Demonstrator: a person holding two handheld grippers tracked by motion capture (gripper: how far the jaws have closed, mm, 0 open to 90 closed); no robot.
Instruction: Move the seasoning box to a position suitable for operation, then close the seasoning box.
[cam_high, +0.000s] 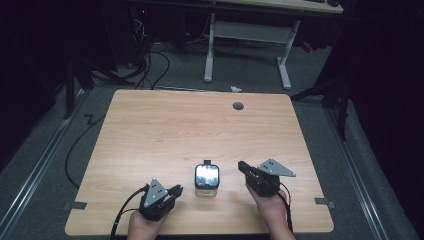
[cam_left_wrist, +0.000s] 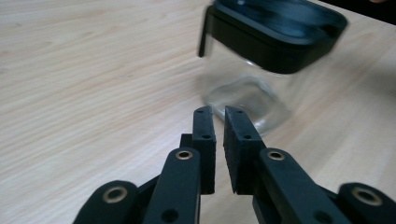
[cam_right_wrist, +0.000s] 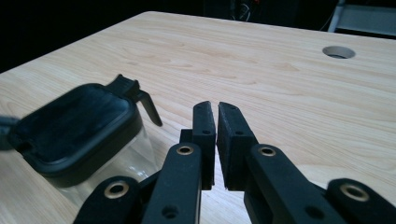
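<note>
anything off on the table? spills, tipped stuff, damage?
Nothing stands out. The clear jar with the black lid stands upright between the left gripper and right gripper, lid seated, and the table looks dry and unmarked.

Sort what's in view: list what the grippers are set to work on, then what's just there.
Likely in play:
glass jar
its black lid
left gripper
right gripper

Just there:
table's cable hole
white desk frame
floor cables

Light wooden table (cam_high: 150, 130), round cable hole (cam_high: 238, 106) near far edge, black-lidded clear jar (cam_high: 206, 180) upright near front edge
</note>
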